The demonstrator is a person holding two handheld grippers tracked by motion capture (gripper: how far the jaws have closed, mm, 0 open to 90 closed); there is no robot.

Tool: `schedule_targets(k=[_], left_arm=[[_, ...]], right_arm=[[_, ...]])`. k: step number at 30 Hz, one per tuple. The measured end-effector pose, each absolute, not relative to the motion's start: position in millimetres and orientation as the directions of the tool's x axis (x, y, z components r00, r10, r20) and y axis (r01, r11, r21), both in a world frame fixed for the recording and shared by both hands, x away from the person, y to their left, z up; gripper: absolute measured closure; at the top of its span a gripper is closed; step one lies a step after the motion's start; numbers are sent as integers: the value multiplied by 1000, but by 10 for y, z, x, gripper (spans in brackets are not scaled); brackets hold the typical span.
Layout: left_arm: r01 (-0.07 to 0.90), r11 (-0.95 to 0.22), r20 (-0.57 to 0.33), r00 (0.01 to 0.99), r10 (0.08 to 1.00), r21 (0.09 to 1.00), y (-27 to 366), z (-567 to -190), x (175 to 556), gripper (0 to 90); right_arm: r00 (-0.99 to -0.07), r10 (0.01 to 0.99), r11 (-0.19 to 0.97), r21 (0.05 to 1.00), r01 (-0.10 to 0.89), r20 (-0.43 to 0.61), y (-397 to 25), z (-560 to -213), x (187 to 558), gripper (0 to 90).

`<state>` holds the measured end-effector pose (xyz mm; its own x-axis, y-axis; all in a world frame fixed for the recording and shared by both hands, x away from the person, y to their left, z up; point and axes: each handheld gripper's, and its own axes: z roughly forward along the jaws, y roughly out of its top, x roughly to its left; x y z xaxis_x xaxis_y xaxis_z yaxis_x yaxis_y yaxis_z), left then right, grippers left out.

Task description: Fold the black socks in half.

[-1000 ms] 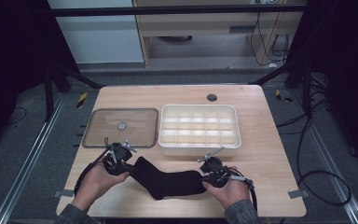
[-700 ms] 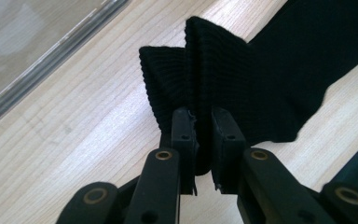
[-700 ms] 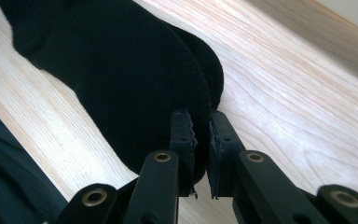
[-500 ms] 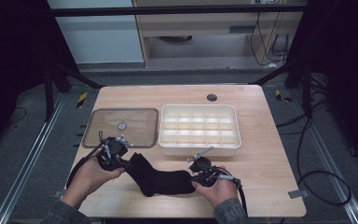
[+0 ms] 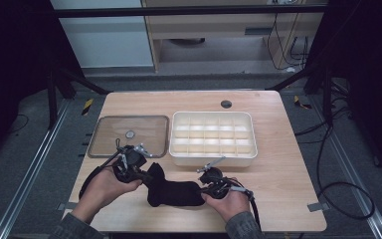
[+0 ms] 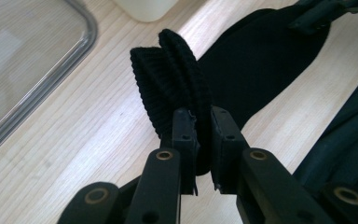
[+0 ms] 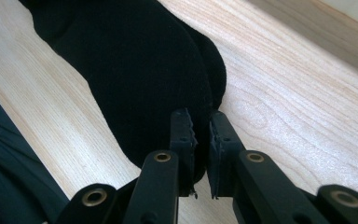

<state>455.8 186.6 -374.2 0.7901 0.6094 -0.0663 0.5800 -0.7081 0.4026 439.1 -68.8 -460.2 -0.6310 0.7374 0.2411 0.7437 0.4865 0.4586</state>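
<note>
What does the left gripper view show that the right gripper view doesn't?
Left gripper view: the sock's ribbed cuff pinched between the left gripper jaws, plus a corner of the clear lid and the white tray. Right gripper view: the right gripper clamped on the sock's smooth rounded end. Both share the black sock on the wooden table.

From the high view I see the wooden table (image 5: 278, 169) lit evenly from above, while the floor and the frame around it stay very dark. The white compartment tray (image 5: 212, 158) looks a little overexposed. This picture is soft and low in detail. In my two gripper views the light is brighter, the wood grain is sharp, but the black sock (image 6: 261, 60) shows almost no texture except at its ribbed cuff.
</note>
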Motion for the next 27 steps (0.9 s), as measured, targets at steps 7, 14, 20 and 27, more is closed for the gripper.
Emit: schedule_targets(k=[7,14,20,27], left_arm=[[548,-729,-70,816,574,410,1705,-3733,4504,818],[500,-771,-52,850,525,394,1461,-3790,4433,817],[498,-774,-60,853,519,390,1340,-3945,4427,817],[526,-754,-68,835,546,394,1250,-4148,4477,817]], right_arm=[[-627,733,473,463,749,265,-672,-4639,4414,825],[-631,724,472,466,748,279,-634,-4692,4410,824],[-629,721,461,477,748,289,-661,-4725,4420,823],[-621,732,446,492,748,281,-701,-4716,4414,744]])
